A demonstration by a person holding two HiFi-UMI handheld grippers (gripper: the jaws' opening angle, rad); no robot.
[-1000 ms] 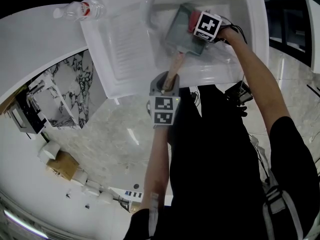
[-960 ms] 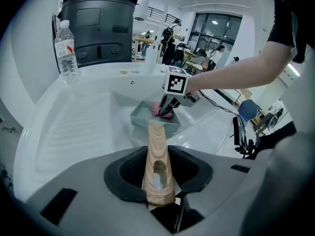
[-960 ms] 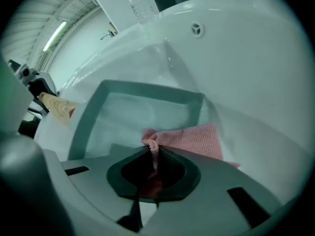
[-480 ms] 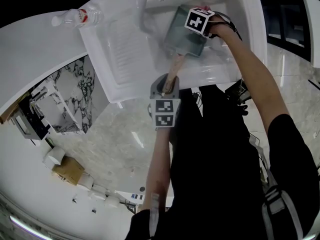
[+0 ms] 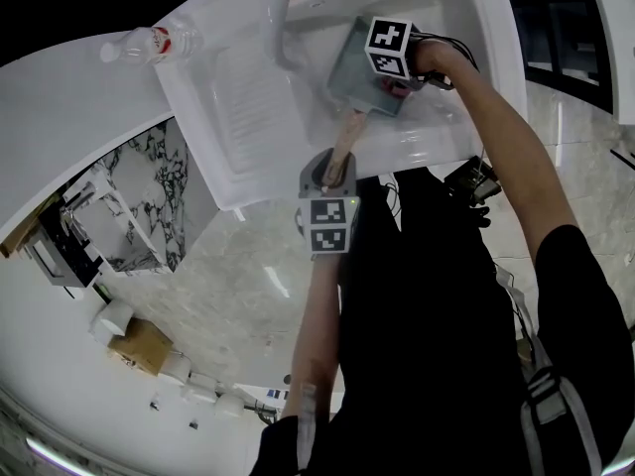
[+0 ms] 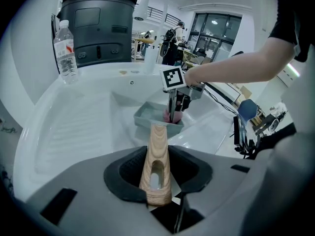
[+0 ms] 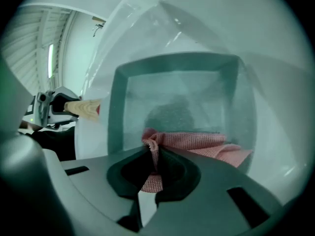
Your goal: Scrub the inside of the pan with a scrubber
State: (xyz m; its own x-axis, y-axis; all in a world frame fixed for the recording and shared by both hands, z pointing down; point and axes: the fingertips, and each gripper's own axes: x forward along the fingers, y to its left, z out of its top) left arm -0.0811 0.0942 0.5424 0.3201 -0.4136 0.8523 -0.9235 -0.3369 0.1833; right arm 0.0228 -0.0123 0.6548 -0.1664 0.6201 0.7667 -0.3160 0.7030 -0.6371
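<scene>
A square grey-green pan (image 5: 359, 71) (image 6: 147, 115) (image 7: 177, 107) lies in the white sink (image 5: 474, 58). Its wooden handle (image 5: 342, 147) (image 6: 155, 163) (image 7: 83, 108) points toward me. My left gripper (image 5: 334, 172) (image 6: 156, 181) is shut on that handle's near end. My right gripper (image 5: 397, 75) (image 6: 175, 113) (image 7: 153, 168) reaches down into the pan at its near right side, shut on a pink mesh scrubber cloth (image 7: 197, 144) (image 6: 174, 117) (image 5: 399, 87). The cloth lies spread over the pan's floor by the near wall.
A ribbed white draining board (image 5: 248, 97) (image 6: 74, 132) adjoins the sink on the left. A clear water bottle (image 5: 149, 40) (image 6: 65, 53) lies at its far left corner. A dark bin (image 6: 98, 23) stands behind the sink. Cables and gear (image 6: 253, 127) sit to the right.
My right gripper has swung with the scrubber from the pan's far right side toward its near right edge. The left gripper and the handle have stayed put.
</scene>
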